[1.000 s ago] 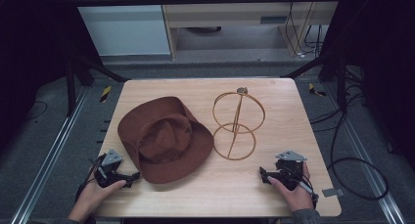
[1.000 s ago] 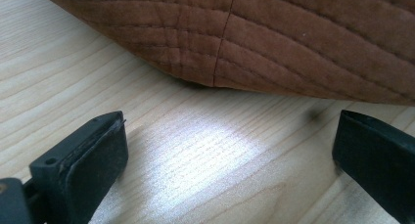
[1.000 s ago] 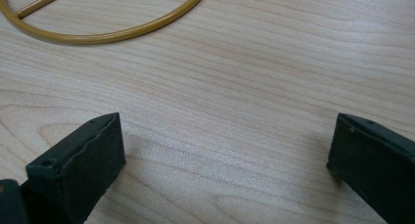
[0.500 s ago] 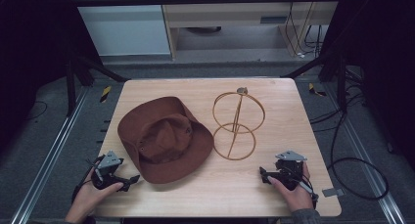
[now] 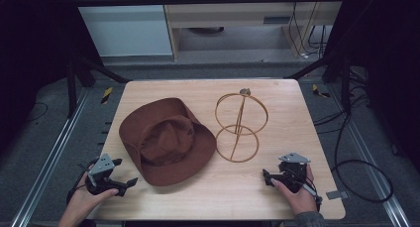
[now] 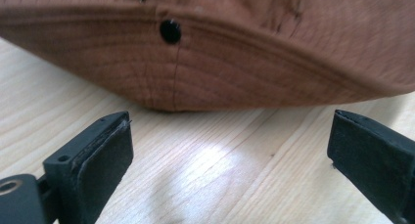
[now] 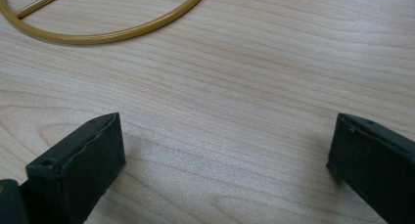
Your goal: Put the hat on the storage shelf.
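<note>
A brown wide-brimmed hat [image 5: 166, 140] lies crown up on the left half of the wooden table [image 5: 292, 103]. To its right stands a gold wire hat stand [image 5: 240, 125], an upright ring on a round base ring. My left gripper [image 5: 125, 171] rests at the near left corner, open, its jaws pointing at the hat's brim [image 6: 220, 72] a short way ahead; nothing lies between the left gripper's [image 6: 230, 155] jaws. At the near right, my right gripper [image 5: 266, 177] is open over bare wood. The stand's base ring [image 7: 112, 35] lies beyond the right gripper's [image 7: 227, 155] jaws.
Black frame posts and cables [image 5: 346, 162] flank the table on the grey floor. A cabinet [image 5: 233, 14] stands beyond the far edge. Bare wood runs along the near edge between the two grippers and to the right of the stand.
My left hand has drawn back a touch towards the near edge. The right gripper, the hat and the stand are where they were.
</note>
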### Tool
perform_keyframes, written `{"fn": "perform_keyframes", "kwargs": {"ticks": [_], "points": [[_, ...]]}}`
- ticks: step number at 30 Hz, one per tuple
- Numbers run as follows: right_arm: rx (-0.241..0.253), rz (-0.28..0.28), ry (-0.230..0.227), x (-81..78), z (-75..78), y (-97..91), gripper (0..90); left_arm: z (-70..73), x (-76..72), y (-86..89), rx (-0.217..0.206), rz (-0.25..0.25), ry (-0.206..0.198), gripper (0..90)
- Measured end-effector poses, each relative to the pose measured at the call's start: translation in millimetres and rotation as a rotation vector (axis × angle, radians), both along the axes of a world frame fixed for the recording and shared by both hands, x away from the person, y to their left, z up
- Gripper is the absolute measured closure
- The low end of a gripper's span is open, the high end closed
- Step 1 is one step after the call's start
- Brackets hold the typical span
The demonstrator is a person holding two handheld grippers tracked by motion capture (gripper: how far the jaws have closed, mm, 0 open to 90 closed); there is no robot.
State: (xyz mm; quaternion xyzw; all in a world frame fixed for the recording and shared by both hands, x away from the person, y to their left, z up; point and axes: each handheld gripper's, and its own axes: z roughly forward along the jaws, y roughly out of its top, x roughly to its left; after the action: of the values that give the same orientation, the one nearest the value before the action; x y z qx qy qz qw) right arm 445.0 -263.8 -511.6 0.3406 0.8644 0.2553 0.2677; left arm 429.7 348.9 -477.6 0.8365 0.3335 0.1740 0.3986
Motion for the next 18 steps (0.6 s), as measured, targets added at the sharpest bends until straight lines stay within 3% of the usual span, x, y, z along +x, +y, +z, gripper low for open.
{"fn": "perform_keyframes", "kwargs": {"ticks": [3,6,8,10,14,18], "points": [[0.0,-0.001,0.0,-0.1,0.0,0.1,0.4,4.0,-1.8,3.0,-0.044,0.001,-0.018,2.6],[0.0,0.0,0.0,0.0,0.0,0.0,0.4,5.6,-3.5,3.6,-0.045,-0.006,-0.032,2.7],[0.0,0.0,0.0,0.0,0.0,0.0,0.4,7.1,-4.1,4.0,-0.069,-0.011,-0.036,2.8],[0.0,0.0,0.0,0.0,0.0,0.0,0.4,9.8,-4.8,5.5,-0.125,-0.011,-0.039,2.8],[-0.001,0.001,0.0,0.0,0.0,-0.1,0.4,14.1,-7.5,7.5,-0.191,-0.01,-0.049,2.9],[0.0,0.0,0.0,-0.1,0.0,0.1,0.4,14.3,-9.8,4.2,-0.181,-0.02,-0.046,3.3]]}}
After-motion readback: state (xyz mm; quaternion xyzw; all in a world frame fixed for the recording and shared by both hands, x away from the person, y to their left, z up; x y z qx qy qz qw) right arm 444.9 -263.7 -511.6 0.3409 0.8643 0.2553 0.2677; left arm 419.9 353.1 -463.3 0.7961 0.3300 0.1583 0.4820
